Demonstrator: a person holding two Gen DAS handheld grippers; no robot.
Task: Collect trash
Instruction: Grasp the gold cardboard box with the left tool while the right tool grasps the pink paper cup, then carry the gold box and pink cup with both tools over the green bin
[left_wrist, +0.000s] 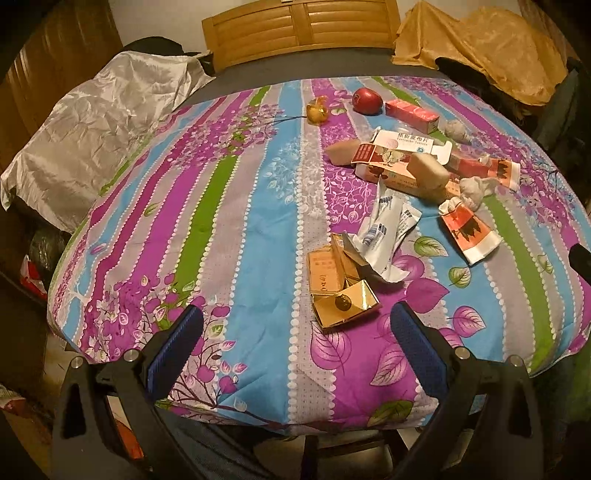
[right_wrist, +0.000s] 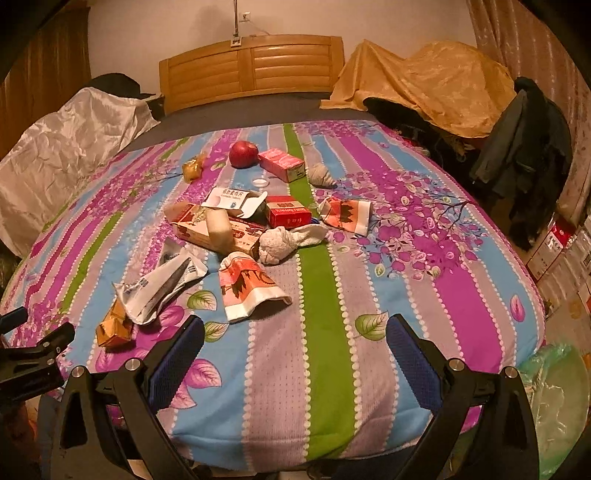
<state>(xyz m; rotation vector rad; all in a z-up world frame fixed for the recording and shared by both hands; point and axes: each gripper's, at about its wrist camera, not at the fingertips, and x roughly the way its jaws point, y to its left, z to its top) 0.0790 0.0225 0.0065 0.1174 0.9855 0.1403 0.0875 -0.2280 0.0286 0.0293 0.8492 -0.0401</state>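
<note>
Trash lies scattered on a striped floral blanket (left_wrist: 236, 229) (right_wrist: 369, 280). Nearest my left gripper (left_wrist: 295, 325) is a flattened gold box (left_wrist: 341, 288) (right_wrist: 114, 325), just ahead of its open fingers. Beyond it are a crumpled white foil wrapper (left_wrist: 388, 229) (right_wrist: 162, 284), an orange-and-white paper packet (left_wrist: 469, 229) (right_wrist: 251, 288), crumpled tissue (left_wrist: 474, 188) (right_wrist: 284, 240), red and white cartons (left_wrist: 391, 166) (right_wrist: 218, 225), a red box (right_wrist: 288, 216) and a red apple (left_wrist: 366, 100) (right_wrist: 243, 153). My right gripper (right_wrist: 295, 332) hovers open over the blanket's near edge, holding nothing.
A wooden headboard (right_wrist: 251, 66) stands at the back. A silver sheet (left_wrist: 92, 140) covers the left side, a tan cloth (right_wrist: 424, 85) the back right. Dark clothes (right_wrist: 524, 147) and stacked boxes (right_wrist: 561, 266) sit at right. A green plastic bag (right_wrist: 554, 398) is at lower right.
</note>
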